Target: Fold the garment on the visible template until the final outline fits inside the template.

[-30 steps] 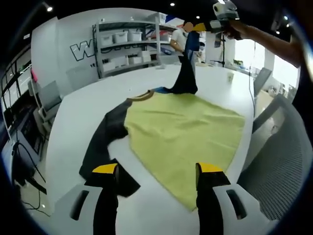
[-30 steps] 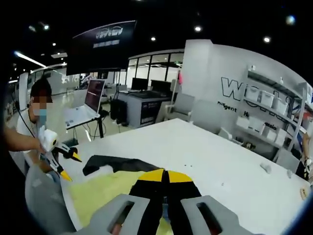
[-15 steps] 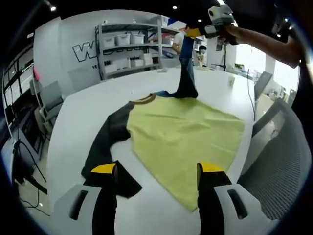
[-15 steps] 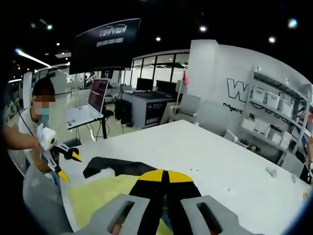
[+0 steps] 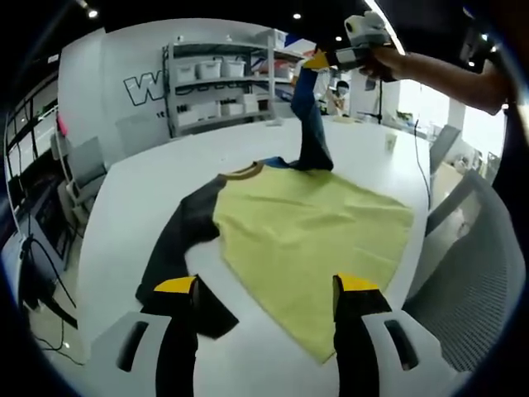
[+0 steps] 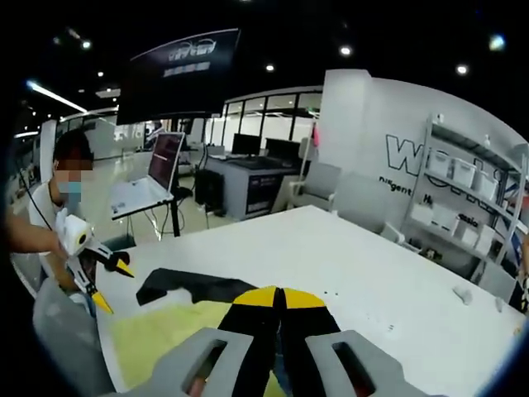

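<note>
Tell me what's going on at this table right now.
A person is folding a shirt on a white table, with a tool in each hand. The right tool is shut on one dark sleeve and holds it up high above the table, while the yellow body and the other dark sleeve lie flat. The left tool is open, just above the shirt's near edge, gripping nothing. The fold is not yet done.
</note>
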Demonstrator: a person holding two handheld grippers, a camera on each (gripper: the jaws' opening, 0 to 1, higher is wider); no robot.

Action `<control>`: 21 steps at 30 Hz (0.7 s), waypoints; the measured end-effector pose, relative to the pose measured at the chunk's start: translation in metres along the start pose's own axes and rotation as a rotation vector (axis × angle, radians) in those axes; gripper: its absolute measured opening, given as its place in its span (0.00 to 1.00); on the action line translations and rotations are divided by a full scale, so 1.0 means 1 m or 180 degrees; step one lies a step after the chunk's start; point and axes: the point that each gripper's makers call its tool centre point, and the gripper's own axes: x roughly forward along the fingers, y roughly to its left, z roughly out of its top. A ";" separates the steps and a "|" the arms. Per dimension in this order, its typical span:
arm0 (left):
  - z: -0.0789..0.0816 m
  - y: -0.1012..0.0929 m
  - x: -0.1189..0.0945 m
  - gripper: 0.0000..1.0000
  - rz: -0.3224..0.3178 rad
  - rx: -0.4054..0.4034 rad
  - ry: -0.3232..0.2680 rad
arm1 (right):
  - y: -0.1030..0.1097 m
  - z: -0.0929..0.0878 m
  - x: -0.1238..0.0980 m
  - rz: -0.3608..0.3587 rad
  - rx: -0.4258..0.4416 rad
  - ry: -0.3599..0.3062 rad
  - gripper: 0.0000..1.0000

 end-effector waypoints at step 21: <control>-0.006 -0.001 0.000 0.65 -0.0003 -0.0025 0.0041 | 0.011 0.013 0.033 0.0138 -0.0059 -0.0029 0.00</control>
